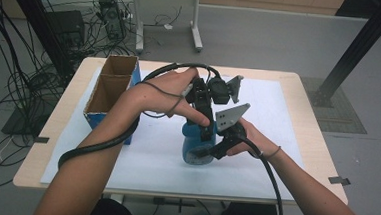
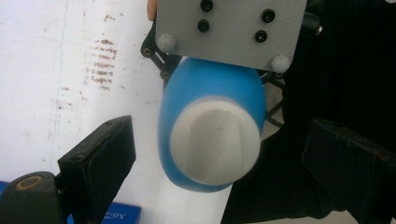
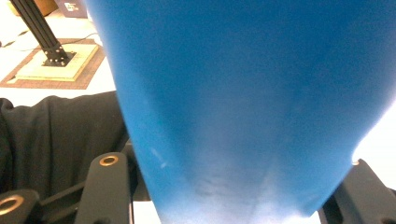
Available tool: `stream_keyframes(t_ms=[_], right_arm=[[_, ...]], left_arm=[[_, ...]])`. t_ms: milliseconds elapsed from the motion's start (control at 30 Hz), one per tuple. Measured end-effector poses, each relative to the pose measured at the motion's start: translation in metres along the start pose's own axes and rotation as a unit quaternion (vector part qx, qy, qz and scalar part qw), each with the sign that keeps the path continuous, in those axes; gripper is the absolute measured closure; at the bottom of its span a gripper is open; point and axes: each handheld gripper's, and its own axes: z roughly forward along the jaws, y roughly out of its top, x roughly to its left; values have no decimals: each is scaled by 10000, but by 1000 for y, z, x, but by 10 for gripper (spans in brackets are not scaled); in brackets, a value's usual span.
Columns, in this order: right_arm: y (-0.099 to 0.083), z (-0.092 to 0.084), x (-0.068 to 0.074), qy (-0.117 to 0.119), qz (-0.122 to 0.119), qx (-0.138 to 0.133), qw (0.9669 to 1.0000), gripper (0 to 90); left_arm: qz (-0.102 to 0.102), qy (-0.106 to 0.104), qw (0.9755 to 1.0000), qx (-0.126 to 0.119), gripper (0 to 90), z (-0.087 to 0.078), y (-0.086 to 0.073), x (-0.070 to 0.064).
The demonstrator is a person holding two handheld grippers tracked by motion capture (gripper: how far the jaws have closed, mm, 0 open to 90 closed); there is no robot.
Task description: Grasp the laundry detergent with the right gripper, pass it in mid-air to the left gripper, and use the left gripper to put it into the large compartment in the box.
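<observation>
At mid-worktop [image 1: 275, 158], my right fingers [image 1: 207, 149] clamp the blue bottle [image 1: 195, 147], hiding its label; left fingers [image 1: 205, 123] apart.

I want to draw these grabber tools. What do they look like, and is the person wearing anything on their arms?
Each tool is black. The left gripper and right gripper both have two chunky black jaws with brass-coloured rivets. Each carries a grey three-cornered plate with dark screw holes, and trails a thick black cable. The arms are bare, without sleeves; a thin band circles the right wrist.
</observation>
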Motion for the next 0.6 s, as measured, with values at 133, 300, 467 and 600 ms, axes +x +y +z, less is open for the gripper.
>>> stream_keyframes(t_ms=[133, 300, 467, 600], right_arm=[[4, 0, 1, 36, -21, 4, 10000, 423], [6, -1, 1, 42, -45, 7, 10000, 422], [9, -3, 2, 12, -93, -18, 10000, 423], [10, -4, 3, 65, -34, -28, 10000, 423]], left_arm=[[0, 14, 10000, 7, 99, 1, 1, -1], [65, 6, 10000, 69, 101, 3, 2, -2], [86, 40, 9999, 126, 112, 6, 3, -3], [93, 29, 9998, 188, 128, 10, 4, -4]])
